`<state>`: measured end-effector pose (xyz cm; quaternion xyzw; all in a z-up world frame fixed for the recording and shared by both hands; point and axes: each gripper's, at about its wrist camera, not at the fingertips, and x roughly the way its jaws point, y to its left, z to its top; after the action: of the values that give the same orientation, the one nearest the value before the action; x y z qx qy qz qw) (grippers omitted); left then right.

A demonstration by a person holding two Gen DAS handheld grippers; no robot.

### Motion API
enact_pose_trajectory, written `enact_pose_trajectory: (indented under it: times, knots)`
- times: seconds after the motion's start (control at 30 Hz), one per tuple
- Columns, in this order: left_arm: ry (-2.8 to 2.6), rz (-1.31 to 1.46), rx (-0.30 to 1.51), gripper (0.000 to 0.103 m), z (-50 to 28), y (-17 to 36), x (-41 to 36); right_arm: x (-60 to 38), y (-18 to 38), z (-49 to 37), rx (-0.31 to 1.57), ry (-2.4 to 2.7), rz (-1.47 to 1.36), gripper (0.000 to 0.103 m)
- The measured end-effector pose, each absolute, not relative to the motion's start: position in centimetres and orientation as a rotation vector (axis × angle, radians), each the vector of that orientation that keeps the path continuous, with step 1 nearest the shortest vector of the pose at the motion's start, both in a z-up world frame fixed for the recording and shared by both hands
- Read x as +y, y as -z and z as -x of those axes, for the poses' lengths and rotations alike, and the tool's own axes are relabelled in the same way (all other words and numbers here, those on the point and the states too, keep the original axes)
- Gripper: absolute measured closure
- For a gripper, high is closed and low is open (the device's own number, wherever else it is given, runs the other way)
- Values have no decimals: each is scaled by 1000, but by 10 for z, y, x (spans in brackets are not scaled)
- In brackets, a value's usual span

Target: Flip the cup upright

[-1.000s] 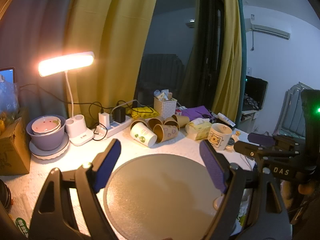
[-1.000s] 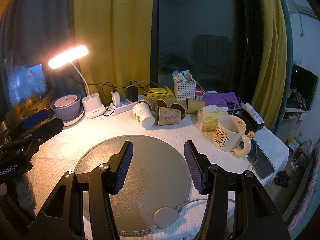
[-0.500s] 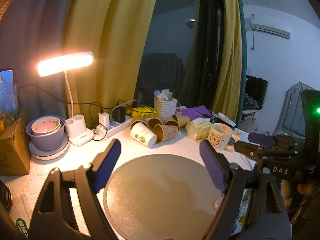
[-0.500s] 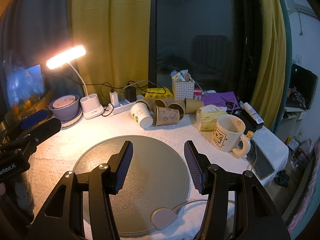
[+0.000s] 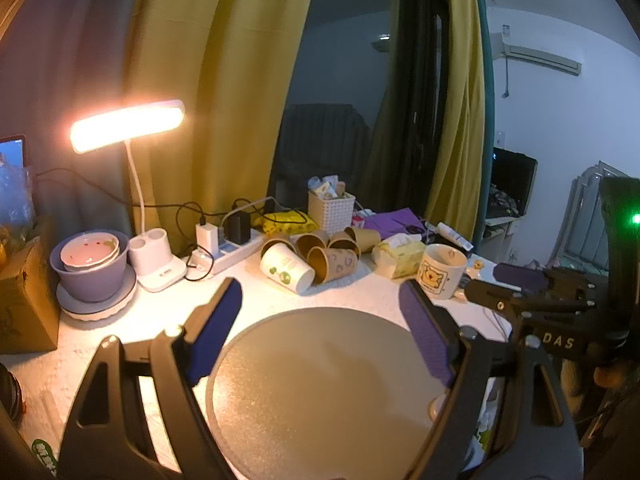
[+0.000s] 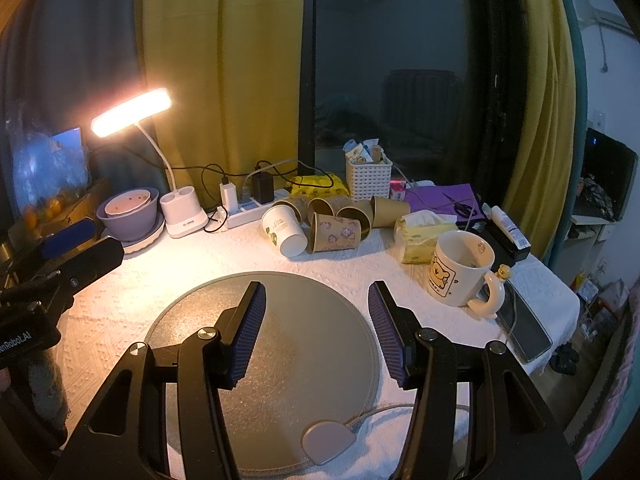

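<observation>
Two grippers hover above the round grey mat [image 6: 272, 344] near the front edge of the desk [image 6: 120, 312], which is covered in a white textured cloth. The left gripper [image 5: 320, 320] has its blue-padded jaws spread wide with nothing between them; the right gripper [image 6: 316, 320] likewise stands agape and empty.

Several paper cups lie on their sides in a cluster toward the back edge of the desk, beyond the mat: a white paper cup with green print [image 6: 283, 230], touching a brown paper cup with purple flower print [image 6: 335, 233], with plain brown paper cups [image 6: 390, 211] behind them. A white ceramic mug with a bear drawing [image 6: 460, 268] stands upright toward the right edge, just beside a yellow tissue pack [image 6: 420, 236]. A lit white desk lamp [image 6: 132, 112] glows at the back left corner.
</observation>
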<state>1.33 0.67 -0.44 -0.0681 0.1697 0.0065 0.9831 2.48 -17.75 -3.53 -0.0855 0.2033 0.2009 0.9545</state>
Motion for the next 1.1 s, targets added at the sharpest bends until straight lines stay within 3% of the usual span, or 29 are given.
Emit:
enact_pose_trajectory:
  times: [0.33,1.1]
  knots:
    - [-21,141,395,21,-34,13,7,-177,41,-42,428,-408,171,46]
    - [-78,226,724,21,-195,77,34,-183,71,-191,542,-438,117,46]
